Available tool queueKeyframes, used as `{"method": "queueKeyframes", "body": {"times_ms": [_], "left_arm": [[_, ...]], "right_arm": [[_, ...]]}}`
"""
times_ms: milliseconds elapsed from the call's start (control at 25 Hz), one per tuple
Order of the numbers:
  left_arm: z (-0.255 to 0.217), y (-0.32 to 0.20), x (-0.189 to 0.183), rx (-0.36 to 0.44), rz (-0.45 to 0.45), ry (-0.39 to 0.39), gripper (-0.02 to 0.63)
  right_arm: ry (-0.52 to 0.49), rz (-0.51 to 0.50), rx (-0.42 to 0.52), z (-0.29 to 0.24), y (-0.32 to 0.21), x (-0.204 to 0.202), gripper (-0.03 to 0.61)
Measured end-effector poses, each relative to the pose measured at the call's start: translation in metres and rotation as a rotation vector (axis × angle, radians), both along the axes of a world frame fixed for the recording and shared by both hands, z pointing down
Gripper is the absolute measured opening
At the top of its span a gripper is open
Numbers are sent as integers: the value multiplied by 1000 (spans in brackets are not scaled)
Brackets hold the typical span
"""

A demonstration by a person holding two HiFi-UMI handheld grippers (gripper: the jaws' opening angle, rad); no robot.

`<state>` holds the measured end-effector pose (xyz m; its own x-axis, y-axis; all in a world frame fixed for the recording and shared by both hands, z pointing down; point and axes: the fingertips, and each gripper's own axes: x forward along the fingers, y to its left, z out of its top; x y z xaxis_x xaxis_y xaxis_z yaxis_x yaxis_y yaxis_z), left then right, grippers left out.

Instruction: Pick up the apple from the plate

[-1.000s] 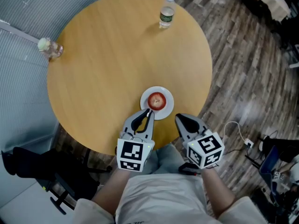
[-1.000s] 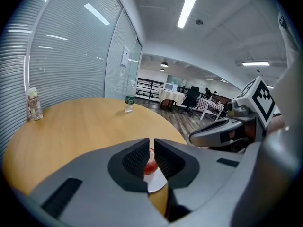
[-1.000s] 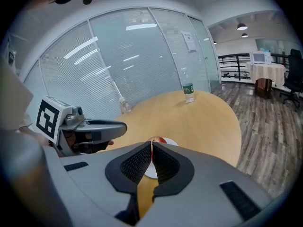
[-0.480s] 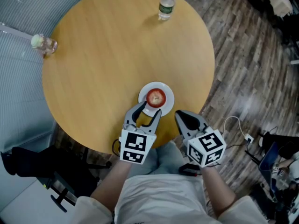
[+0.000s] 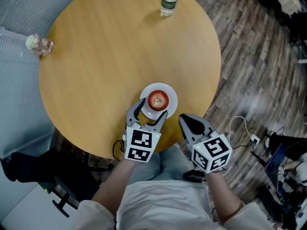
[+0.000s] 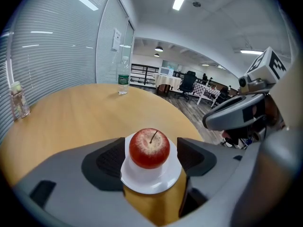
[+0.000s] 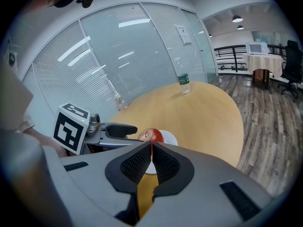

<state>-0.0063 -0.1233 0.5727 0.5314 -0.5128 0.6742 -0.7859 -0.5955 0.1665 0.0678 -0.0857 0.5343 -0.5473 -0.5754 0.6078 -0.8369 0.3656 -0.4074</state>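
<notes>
A red apple [image 5: 158,99] [image 6: 149,148] stands stem up on a small white plate [image 5: 169,90] [image 6: 152,181] near the front edge of the round wooden table [image 5: 110,56]. My left gripper [image 5: 149,113] [image 6: 151,158] is low at the plate's near side. Its jaws are opening, and the apple lies just ahead between the tips, clear of both pads [image 6: 111,160]. My right gripper [image 5: 185,120] [image 7: 151,161] hangs shut and empty off the table's edge, right of the plate. The apple [image 7: 153,135] shows past its tips.
A water bottle [image 5: 168,1] [image 6: 123,83] stands at the table's far edge. A small glass jar [image 5: 37,43] [image 6: 19,100] sits at the left edge. Beyond the table's right is wood floor with a white cable [image 5: 241,131]. Glass walls with blinds [image 7: 94,65] stand behind.
My left gripper went from shut to wide open and sank toward the plate, its tips now flanking the plate's near side. The right gripper stayed shut and hardly moved.
</notes>
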Motion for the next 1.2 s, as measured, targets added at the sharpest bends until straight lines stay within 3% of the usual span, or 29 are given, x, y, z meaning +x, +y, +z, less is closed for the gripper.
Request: {"method": "queueKeyframes", "body": {"times_ms": [480,1200], "left_arm": [[25,-8,8,-46,36,-8,391],[41,-10,18,-88,50,-3,388]], "right_arm": [[-4,12,-33,13,-1,2,32],[-3,19,-54,20,-1,6,32]]}}
